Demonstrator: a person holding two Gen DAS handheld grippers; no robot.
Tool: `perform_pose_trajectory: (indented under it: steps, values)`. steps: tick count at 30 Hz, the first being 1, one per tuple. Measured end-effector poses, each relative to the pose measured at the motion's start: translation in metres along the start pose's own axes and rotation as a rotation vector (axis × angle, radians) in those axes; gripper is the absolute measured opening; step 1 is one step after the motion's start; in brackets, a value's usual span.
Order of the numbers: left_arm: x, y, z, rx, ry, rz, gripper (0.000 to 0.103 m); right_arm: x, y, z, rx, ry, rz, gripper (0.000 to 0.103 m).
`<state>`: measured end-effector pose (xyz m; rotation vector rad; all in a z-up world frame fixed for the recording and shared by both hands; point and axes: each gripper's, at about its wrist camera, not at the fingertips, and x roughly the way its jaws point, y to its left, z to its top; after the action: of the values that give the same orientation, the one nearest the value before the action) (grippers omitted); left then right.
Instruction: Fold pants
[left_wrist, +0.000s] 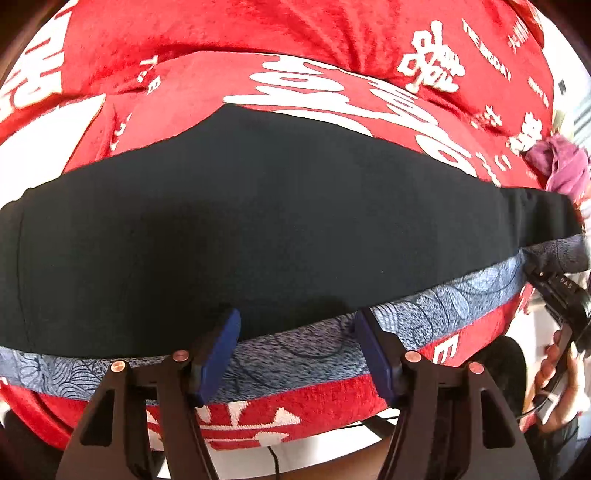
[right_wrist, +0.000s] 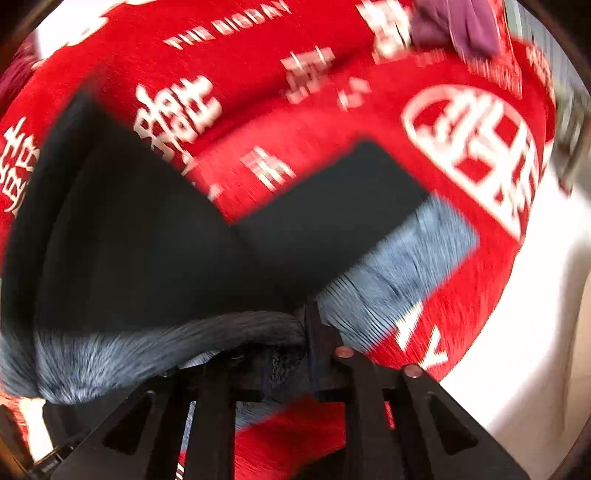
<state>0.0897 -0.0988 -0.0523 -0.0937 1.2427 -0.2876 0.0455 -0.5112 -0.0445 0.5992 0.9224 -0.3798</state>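
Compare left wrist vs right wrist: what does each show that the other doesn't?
Left wrist only: the open left gripper with nothing between its blue pads, and a hand holding the other gripper at the right edge.
Right wrist only: the right gripper pinched on grey-blue patterned fabric.
Both: dark pants, red printed blanket, purple cloth.

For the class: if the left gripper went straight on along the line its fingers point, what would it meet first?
Probably the blue-grey patterned cloth between the left gripper's open blue pads, close to the near edge of the dark pants; depth is uncertain.

Dark pants (left_wrist: 258, 221) on red blanket (left_wrist: 221, 33)
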Motion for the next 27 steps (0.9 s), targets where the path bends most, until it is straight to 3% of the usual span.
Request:
perform_pose_trajectory:
  steps: [2,5,6,8,12,16,20,21,23,24,27]
  values:
    - [0.001,-0.007,-0.001,0.025,0.001,0.017,0.066,-0.003,-0.016,-0.003,0.015,-0.017,-0.033,0.028]
    - [0.000,-0.011,0.000,0.019,0.004,0.012,0.066,-0.014,-0.037,0.004,0.060,-0.059,-0.065,0.058]
    - [-0.001,-0.011,0.001,0.014,0.003,0.006,0.066,-0.020,-0.044,0.008,0.066,-0.083,-0.086,0.061]
    - [-0.001,-0.013,0.002,0.007,0.002,0.003,0.066,-0.031,-0.056,0.013,0.060,-0.127,-0.122,0.061]
    - [0.002,-0.015,0.002,-0.001,0.007,0.016,0.066,-0.031,-0.069,0.033,0.032,-0.143,-0.154,0.075]
    - [-0.001,-0.014,0.000,-0.006,0.005,0.015,0.066,-0.018,-0.090,0.046,0.026,-0.135,-0.144,0.075]
    - [0.002,-0.012,0.000,-0.020,0.009,0.025,0.066,0.006,-0.078,0.064,-0.065,-0.118,-0.095,0.075]
    - [0.002,-0.012,0.000,-0.020,0.010,0.027,0.066,0.014,-0.073,0.069,-0.103,-0.092,-0.093,0.071]
    - [0.001,-0.012,0.001,-0.023,0.012,0.027,0.066,0.023,-0.064,0.074,-0.149,-0.070,-0.097,0.049]
    - [0.001,-0.011,0.001,-0.028,0.011,0.024,0.066,0.017,-0.059,0.076,-0.168,-0.081,-0.126,0.019]
    - [-0.002,-0.008,0.002,-0.048,0.013,0.008,0.066,-0.013,-0.049,0.074,-0.194,-0.128,-0.076,0.015]
